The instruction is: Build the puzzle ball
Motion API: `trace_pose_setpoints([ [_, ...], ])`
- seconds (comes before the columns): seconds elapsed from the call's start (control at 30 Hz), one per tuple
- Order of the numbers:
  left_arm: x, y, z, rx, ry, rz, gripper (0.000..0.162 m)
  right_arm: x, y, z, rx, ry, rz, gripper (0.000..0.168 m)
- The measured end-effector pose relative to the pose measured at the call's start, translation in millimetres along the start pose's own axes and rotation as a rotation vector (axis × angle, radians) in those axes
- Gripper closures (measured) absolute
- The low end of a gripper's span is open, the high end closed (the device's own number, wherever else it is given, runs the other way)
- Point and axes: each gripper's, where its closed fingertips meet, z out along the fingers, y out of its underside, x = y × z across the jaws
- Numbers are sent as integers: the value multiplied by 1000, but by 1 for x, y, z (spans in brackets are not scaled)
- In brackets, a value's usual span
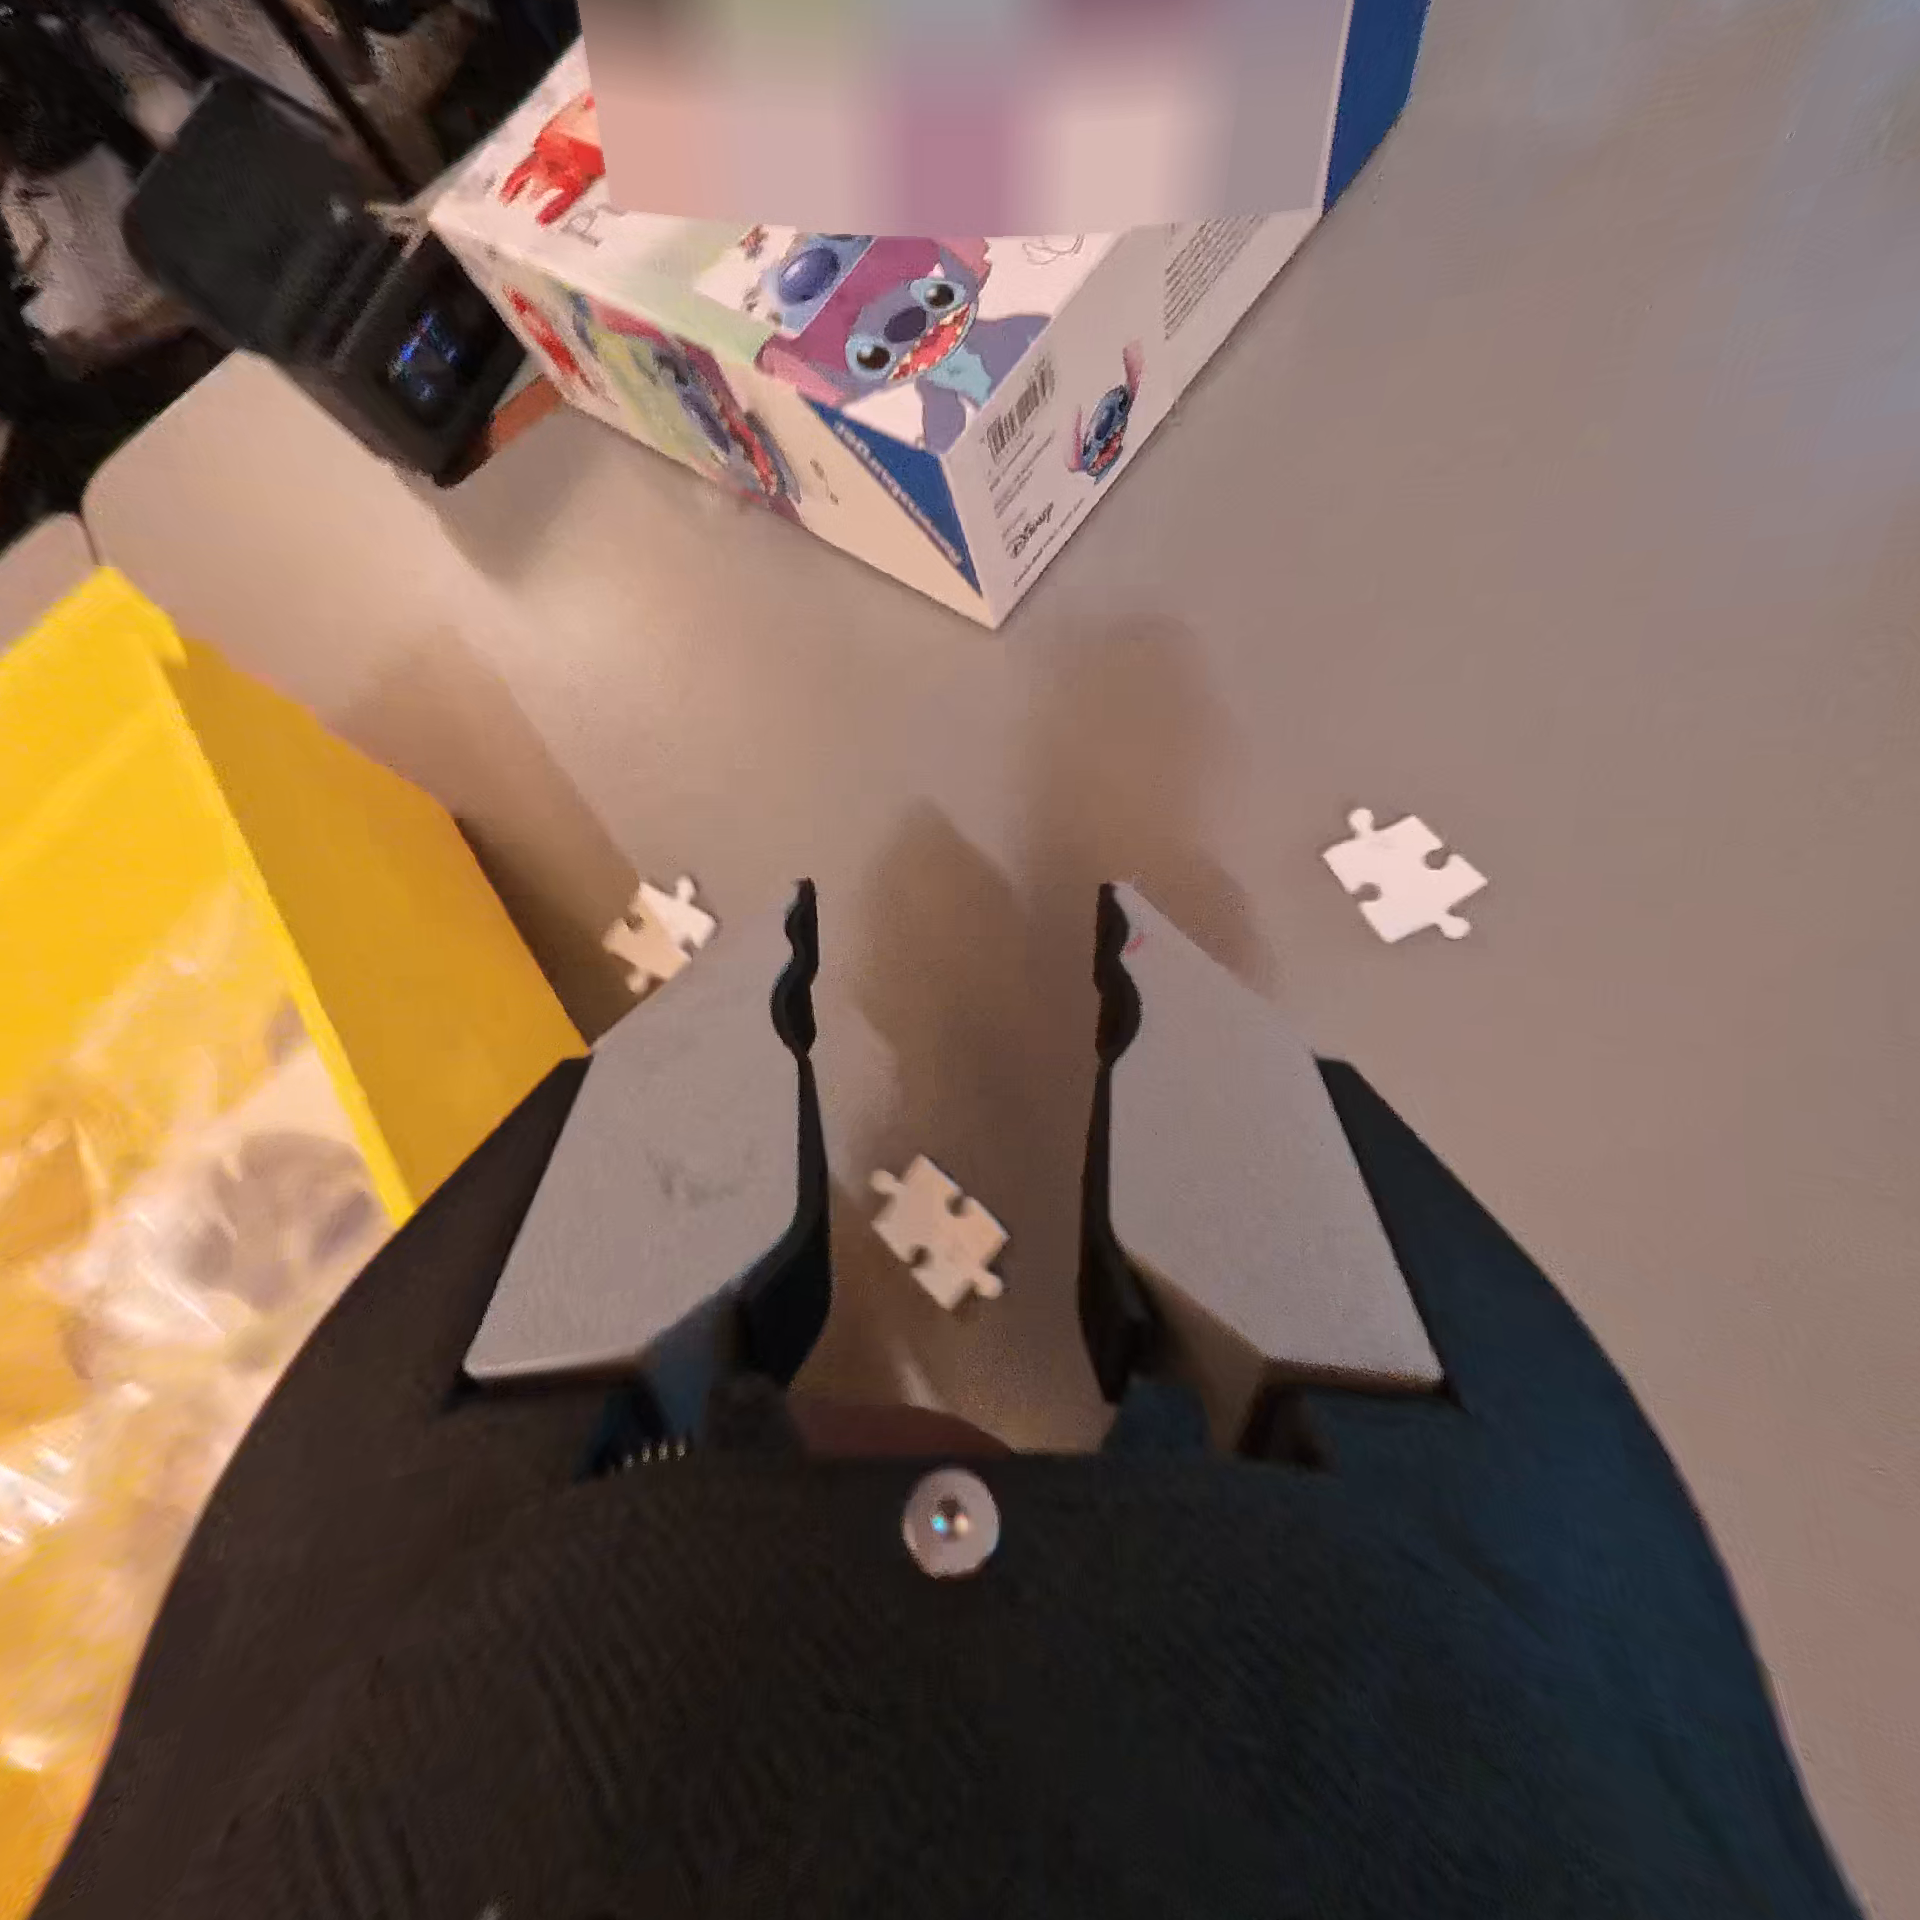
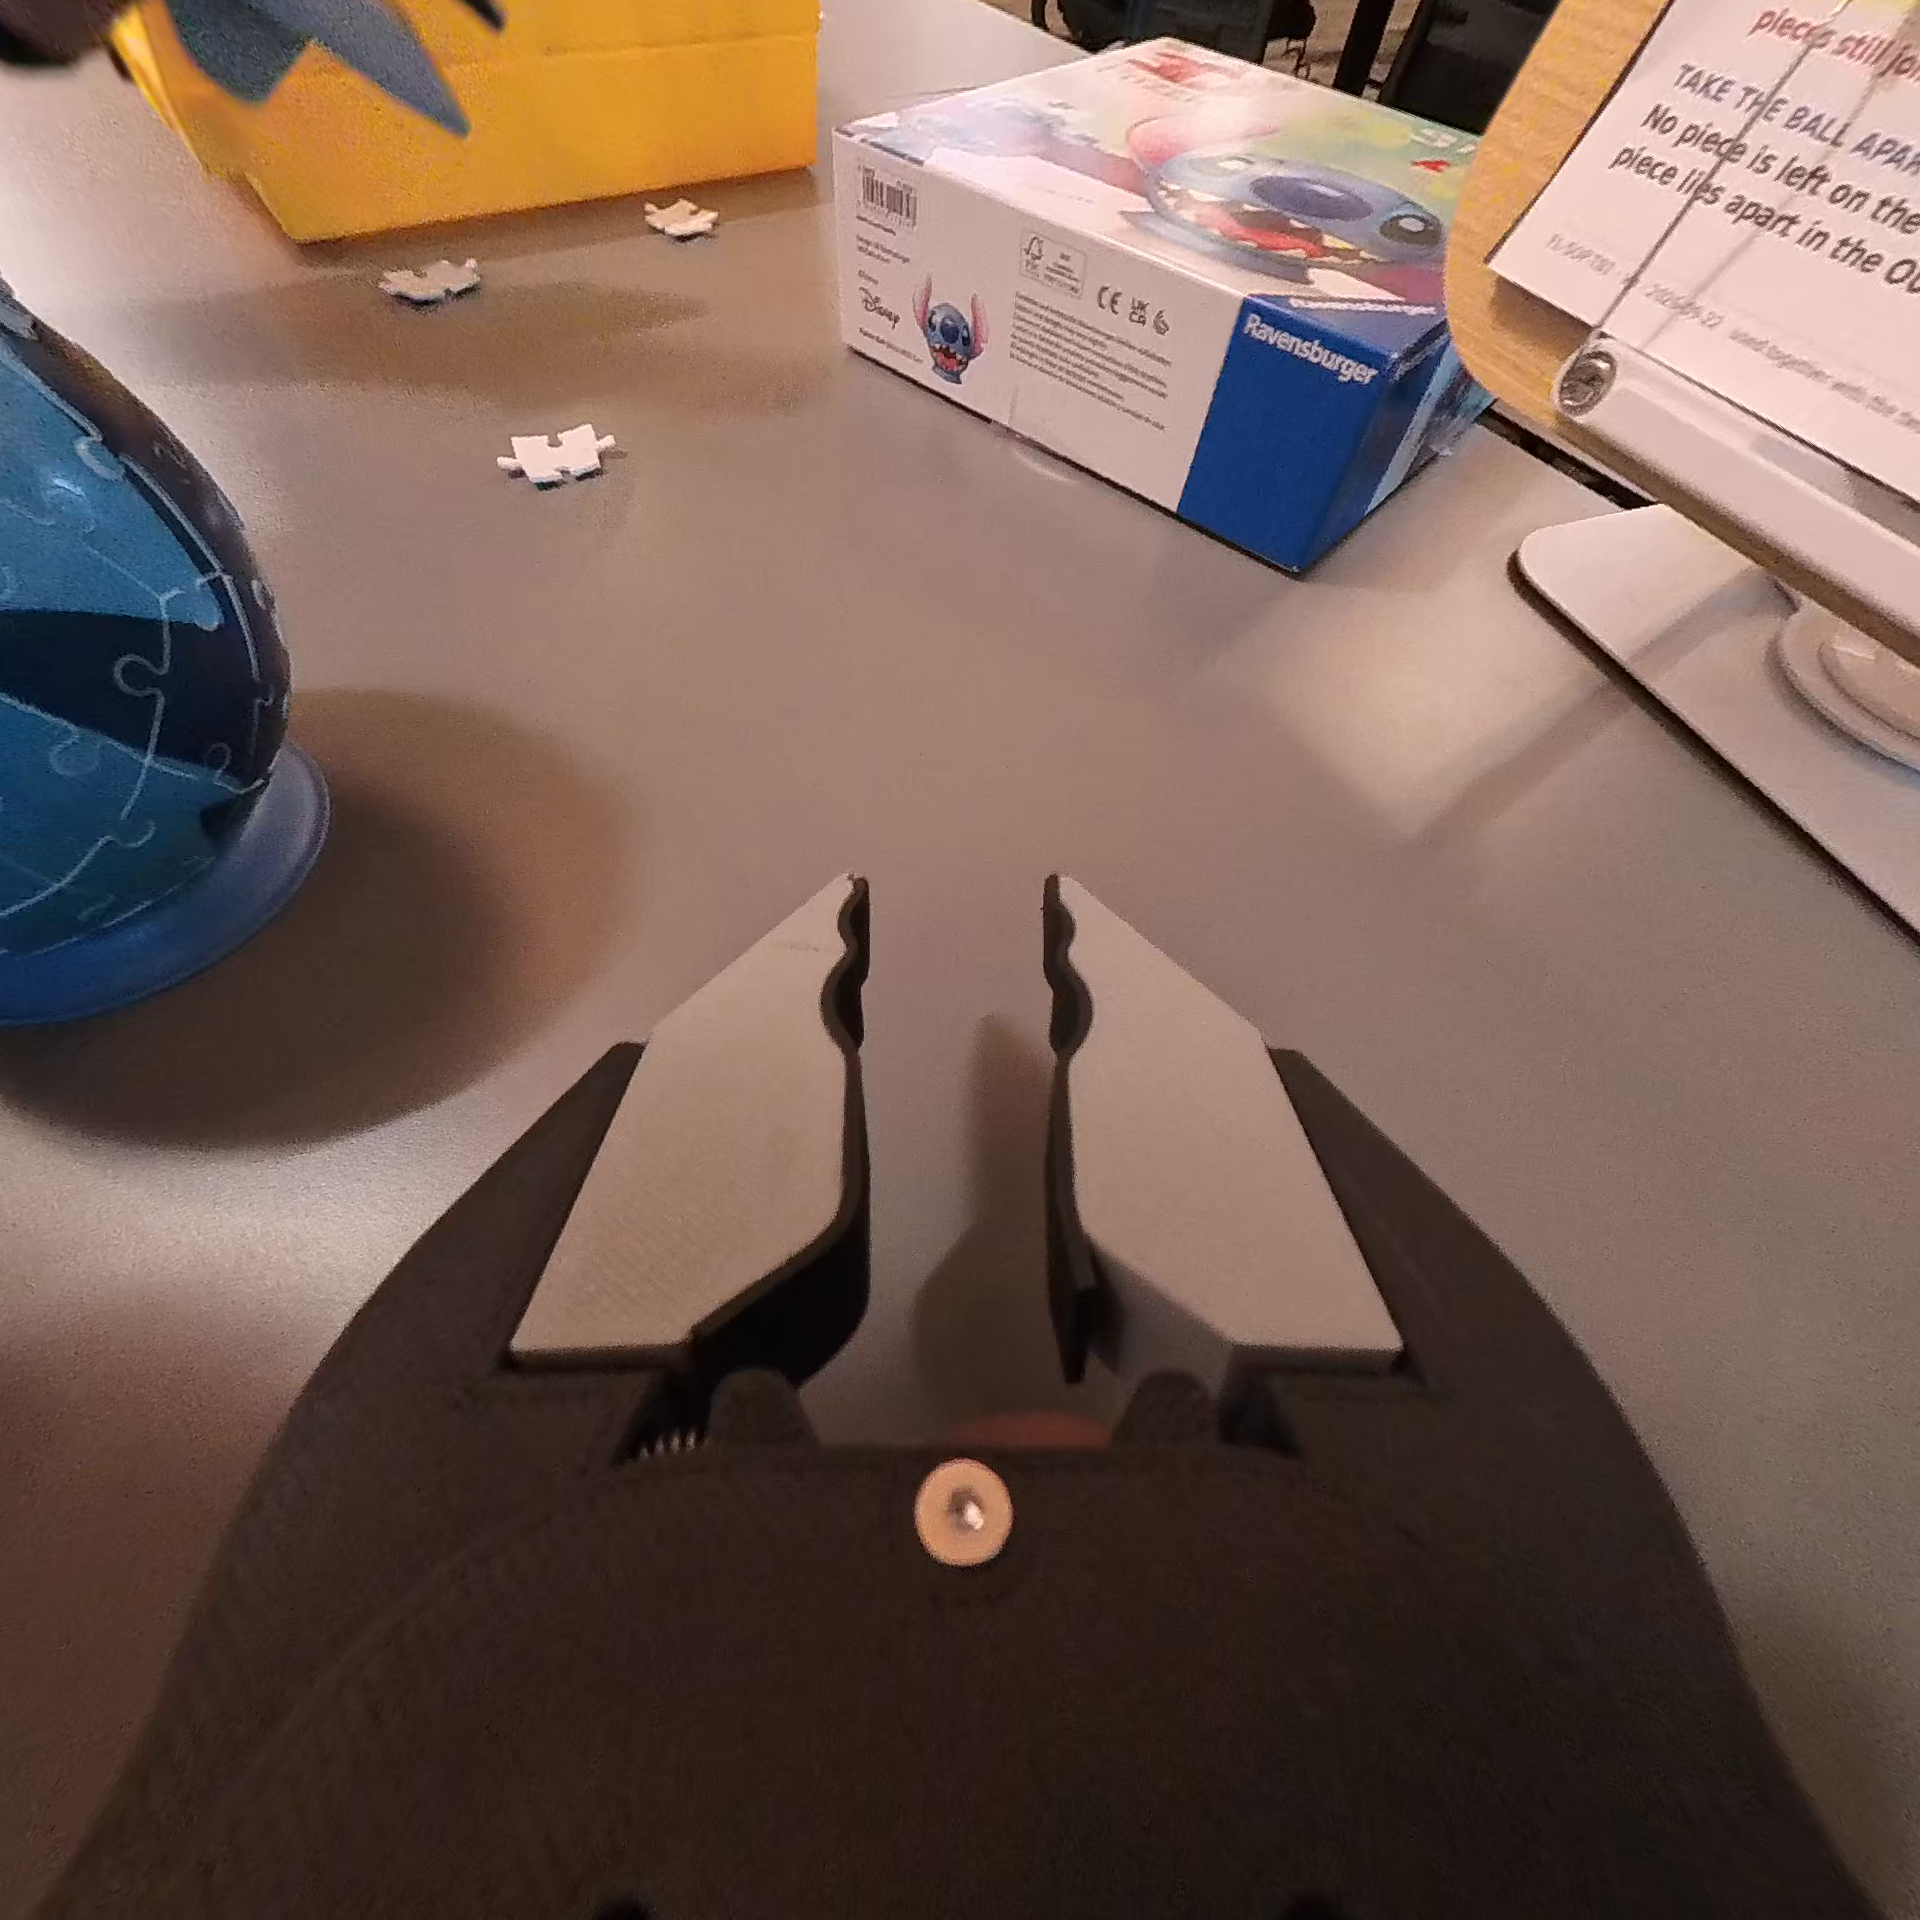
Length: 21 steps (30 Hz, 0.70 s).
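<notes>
On the grey table (image 2: 1039, 675), my left gripper (image 1: 956, 904) and right gripper (image 2: 956, 899) both gape, holding nothing; white puzzle pieces (image 1: 940, 1231) lie near a yellow box (image 1: 260, 883).

A yellow bin (image 2: 540, 135) and a paper sign on a stand (image 2: 1704, 260) sit on the grey table (image 2: 935, 675).
</notes>
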Motion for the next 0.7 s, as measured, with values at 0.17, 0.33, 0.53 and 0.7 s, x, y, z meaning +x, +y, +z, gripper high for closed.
trace_pose_setpoints([
  [0.17,-30,-5,41,-324,114,111,110,-1,-1,0,4,6,-18,138],
  [0.33,-67,38,66,-700,92,234,107,-1,-3,-3,27,0,1,138],
  [0.53,-88,48,80,-810,86,377,109,-4,-4,-3,30,-6,-3,138],
  [0.7,-100,51,83,-912,91,420,110,-3,-5,-4,36,-7,1,139],
])
